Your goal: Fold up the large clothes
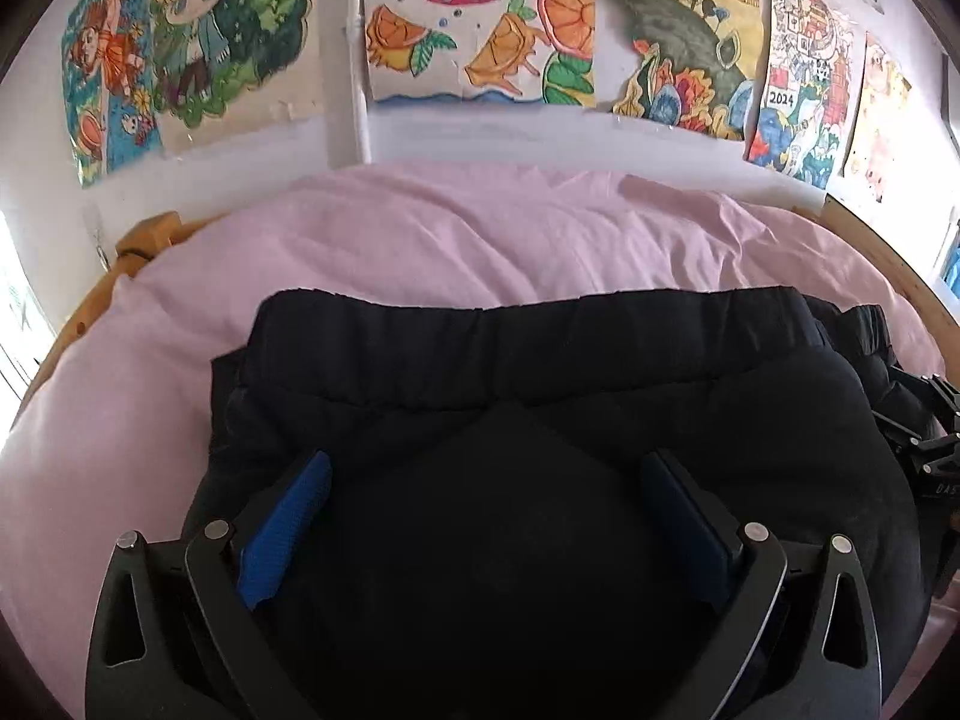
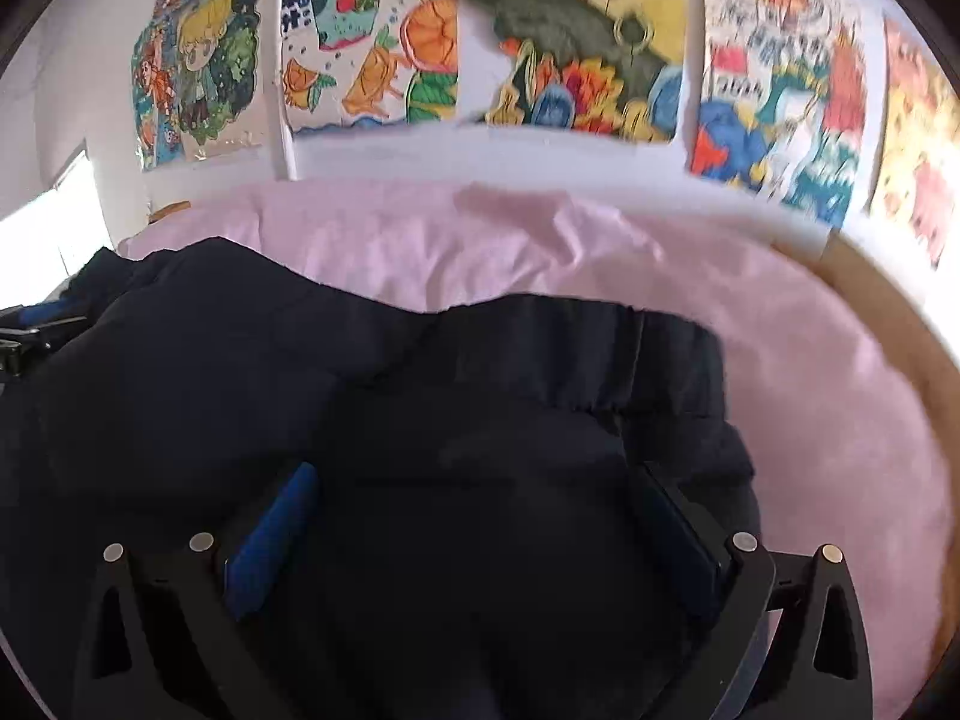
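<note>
A pair of black trousers [image 1: 540, 372] with an elastic waistband lies on a pink bed sheet [image 1: 420, 240], the waistband at the far side. My left gripper [image 1: 486, 468] is open, its blue pads [image 1: 288, 528] wide apart with a bulge of black cloth between them. The trousers also show in the right wrist view [image 2: 420, 372]. My right gripper [image 2: 480, 474] is open too, its blue pads [image 2: 270, 540] wide apart over the black cloth. The right gripper's body shows at the right edge of the left wrist view [image 1: 930, 450].
A wooden bed frame [image 1: 138, 240] rims the bed, also at the right [image 2: 900, 324]. The white wall behind carries several coloured drawings [image 1: 480, 30]. A bright window [image 2: 54, 210] is at the left.
</note>
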Demonstrator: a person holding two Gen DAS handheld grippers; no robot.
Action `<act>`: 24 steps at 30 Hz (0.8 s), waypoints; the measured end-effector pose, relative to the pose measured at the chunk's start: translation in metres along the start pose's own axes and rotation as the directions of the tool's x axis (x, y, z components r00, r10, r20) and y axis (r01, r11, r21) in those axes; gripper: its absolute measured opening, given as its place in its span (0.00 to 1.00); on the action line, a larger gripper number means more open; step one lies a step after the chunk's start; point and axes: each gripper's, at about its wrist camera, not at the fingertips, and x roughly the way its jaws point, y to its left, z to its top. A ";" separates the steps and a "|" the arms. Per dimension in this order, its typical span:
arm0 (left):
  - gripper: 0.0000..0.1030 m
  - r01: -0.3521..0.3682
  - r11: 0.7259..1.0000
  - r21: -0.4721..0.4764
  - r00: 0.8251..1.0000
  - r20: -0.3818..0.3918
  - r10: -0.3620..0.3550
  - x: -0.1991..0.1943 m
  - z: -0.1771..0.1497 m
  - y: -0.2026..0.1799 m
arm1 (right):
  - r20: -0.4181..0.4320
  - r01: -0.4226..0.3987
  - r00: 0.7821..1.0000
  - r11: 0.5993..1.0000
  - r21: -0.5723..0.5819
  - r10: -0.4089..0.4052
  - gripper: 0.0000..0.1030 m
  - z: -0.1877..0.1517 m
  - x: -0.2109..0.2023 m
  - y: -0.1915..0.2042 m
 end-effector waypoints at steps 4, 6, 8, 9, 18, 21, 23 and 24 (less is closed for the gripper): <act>0.99 -0.002 1.000 0.012 1.000 -0.003 0.002 0.001 -0.002 -0.002 | -0.007 -0.039 0.999 0.999 0.029 0.039 1.00 -0.007 0.003 -0.005; 0.99 0.000 1.000 0.013 1.000 -0.006 0.000 0.002 -0.003 -0.002 | -0.009 -0.052 0.999 0.998 0.042 0.052 1.00 -0.010 0.003 -0.008; 0.99 0.000 1.000 0.013 1.000 -0.008 0.000 0.003 -0.004 -0.002 | -0.009 -0.054 0.998 0.997 0.046 0.055 1.00 -0.011 0.003 -0.008; 0.99 0.000 1.000 0.014 1.000 -0.009 0.001 0.003 -0.004 -0.003 | -0.009 -0.053 0.999 0.998 0.045 0.054 1.00 -0.010 0.004 -0.009; 0.99 0.003 1.000 0.015 1.000 -0.010 -0.003 0.005 -0.006 -0.003 | -0.002 -0.045 0.999 0.998 0.040 0.045 1.00 -0.012 0.003 -0.007; 0.99 0.004 1.000 0.013 1.000 -0.010 -0.004 0.005 -0.006 -0.003 | 0.002 -0.044 0.999 0.998 0.039 0.044 1.00 -0.012 0.003 -0.007; 0.99 0.003 1.000 0.013 1.000 -0.010 -0.003 0.005 -0.006 -0.003 | 0.006 -0.042 0.999 0.998 0.038 0.042 1.00 -0.013 0.003 -0.007; 0.99 0.003 1.000 0.012 1.000 -0.011 -0.003 0.005 -0.006 -0.003 | 0.007 -0.043 0.999 0.998 0.039 0.043 1.00 -0.013 0.002 -0.007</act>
